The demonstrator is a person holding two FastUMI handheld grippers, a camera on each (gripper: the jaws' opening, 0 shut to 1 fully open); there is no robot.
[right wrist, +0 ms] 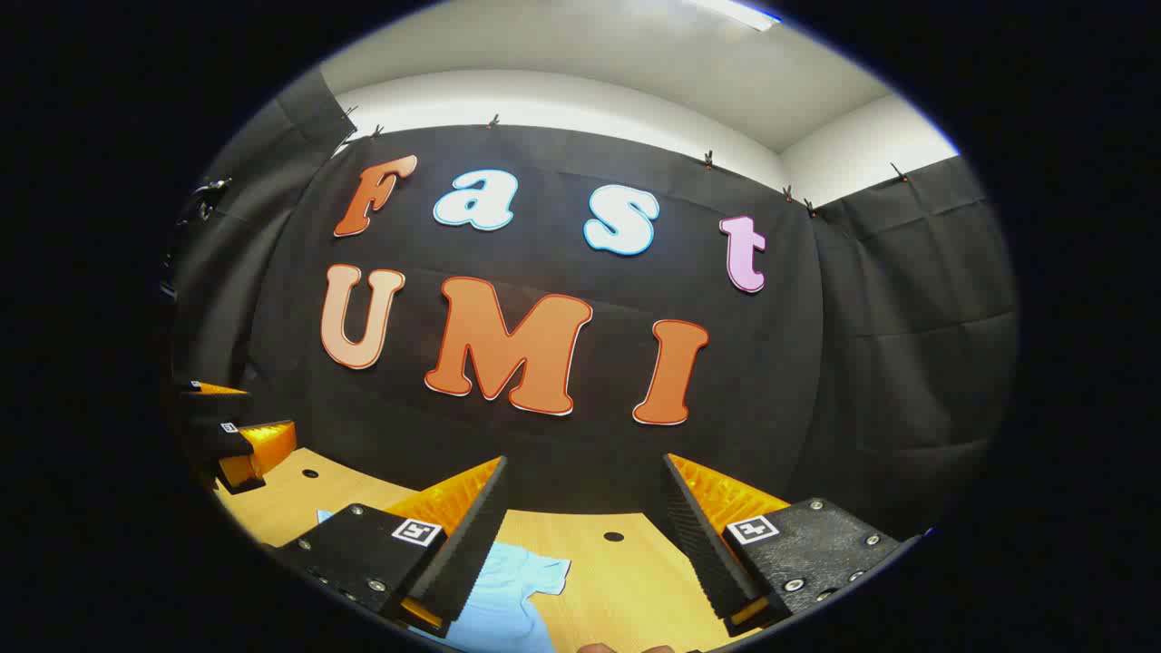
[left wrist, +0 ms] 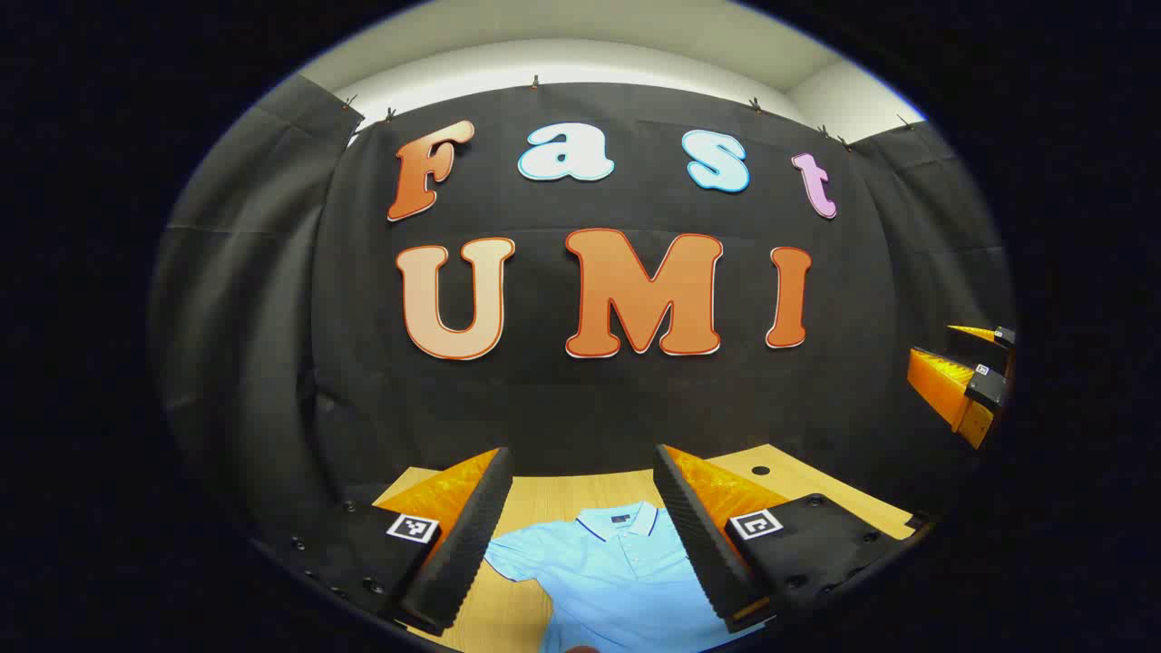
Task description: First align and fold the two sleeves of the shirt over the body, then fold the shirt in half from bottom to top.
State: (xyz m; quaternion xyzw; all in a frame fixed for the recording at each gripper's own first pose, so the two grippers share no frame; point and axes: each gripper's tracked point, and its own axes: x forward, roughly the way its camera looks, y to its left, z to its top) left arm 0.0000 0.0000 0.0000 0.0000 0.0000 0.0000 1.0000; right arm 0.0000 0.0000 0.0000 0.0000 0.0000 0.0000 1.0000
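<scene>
wooden counter (left wrist: pixel 544 494) carries my shirt (left wrist: pixel 617 571): left gripper view shows its collar (left wrist: pixel 619 524), right gripper view one sleeve (right wrist: pixel 535 571). left tool (left wrist: pixel 580 535) and right tool (right wrist: pixel 580 544) gape wide, holding nothing.

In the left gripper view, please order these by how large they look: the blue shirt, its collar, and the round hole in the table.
1. Light blue polo shirt, partly hidden behind the tongs.
2. Its collar.
3. Round hole in the wooden table, smallest by far.
</scene>
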